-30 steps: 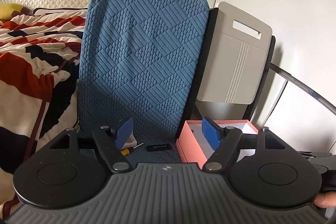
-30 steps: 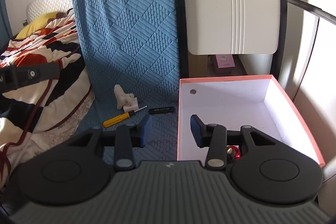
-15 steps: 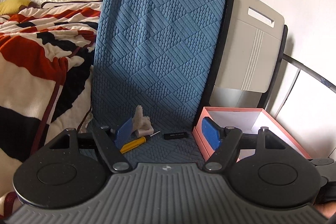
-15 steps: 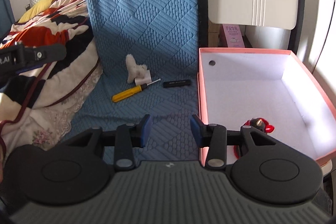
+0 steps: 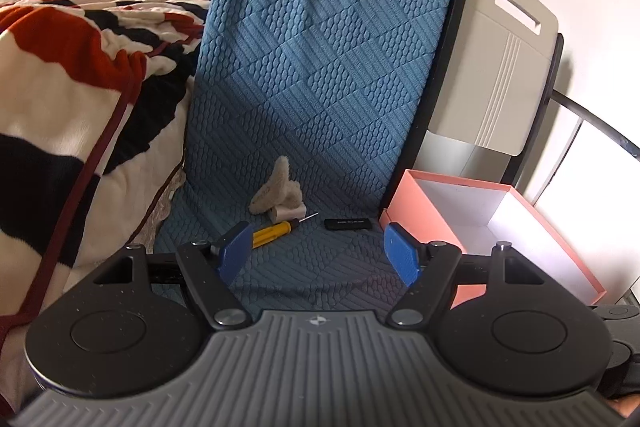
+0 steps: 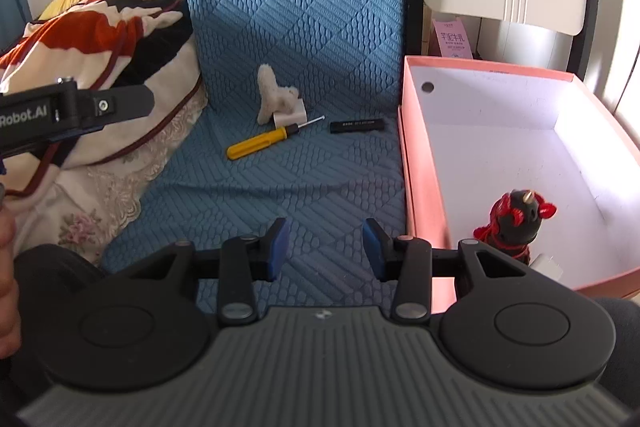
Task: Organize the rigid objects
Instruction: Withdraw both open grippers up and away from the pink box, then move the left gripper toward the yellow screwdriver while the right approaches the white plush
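Holding both hand-held grippers, left [image 5: 320,255] & right [image 6: 324,247], jaws wide w/ nothing between, over blue mat [image 6: 304,171], yellow screwdriver [image 6: 262,141] beside black stick [image 6: 357,126], pink box [image 6: 420,187] at mat's right edge.

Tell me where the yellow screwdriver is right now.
The yellow screwdriver lies on the blue mat, just in front of the beige figurine and left of the black stick, outside the pink box.

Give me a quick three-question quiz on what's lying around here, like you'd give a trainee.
1. True or false: the pink box is empty.
2. Which lies nearest the box: A the yellow screwdriver, B the black stick, C the beige figurine?
3. What do the left gripper and right gripper hold?

Key: 1 false, a black-and-red figurine stands inside; 2 B; 3 nothing, both are open.
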A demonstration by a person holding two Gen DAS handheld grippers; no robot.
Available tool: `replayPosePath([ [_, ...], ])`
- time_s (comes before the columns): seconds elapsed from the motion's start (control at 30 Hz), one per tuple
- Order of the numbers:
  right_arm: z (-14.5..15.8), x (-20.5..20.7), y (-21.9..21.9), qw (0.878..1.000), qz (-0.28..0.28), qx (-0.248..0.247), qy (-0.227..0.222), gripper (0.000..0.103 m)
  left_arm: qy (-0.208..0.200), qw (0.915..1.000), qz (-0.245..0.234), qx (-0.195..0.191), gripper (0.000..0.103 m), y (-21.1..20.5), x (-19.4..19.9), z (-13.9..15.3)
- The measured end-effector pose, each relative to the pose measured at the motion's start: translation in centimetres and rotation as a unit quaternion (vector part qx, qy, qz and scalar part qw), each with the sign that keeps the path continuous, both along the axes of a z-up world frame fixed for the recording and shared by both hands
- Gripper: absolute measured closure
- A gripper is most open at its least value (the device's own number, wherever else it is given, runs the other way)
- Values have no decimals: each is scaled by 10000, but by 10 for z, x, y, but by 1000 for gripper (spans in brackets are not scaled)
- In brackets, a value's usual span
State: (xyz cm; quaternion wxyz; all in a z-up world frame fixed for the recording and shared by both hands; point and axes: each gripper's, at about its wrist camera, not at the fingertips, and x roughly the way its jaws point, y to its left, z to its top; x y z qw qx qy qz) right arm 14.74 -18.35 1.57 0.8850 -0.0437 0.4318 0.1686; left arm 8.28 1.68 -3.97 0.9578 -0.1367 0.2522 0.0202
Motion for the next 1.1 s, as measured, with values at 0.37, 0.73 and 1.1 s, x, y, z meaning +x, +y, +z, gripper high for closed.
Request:
replayPosePath([
  [0.37,-16,16,15,9998,149,-135,-23,59,320,9994,18,119,26,10,39,-34],
  [0.73,-39,41,23,9994,335,-6,42,59,543,9976,7,-426,26,30,80,-59],
  [1.1,-62,70,36,9993,311,76,173,59,760,9951,208,-592,26,60,121,-70],
])
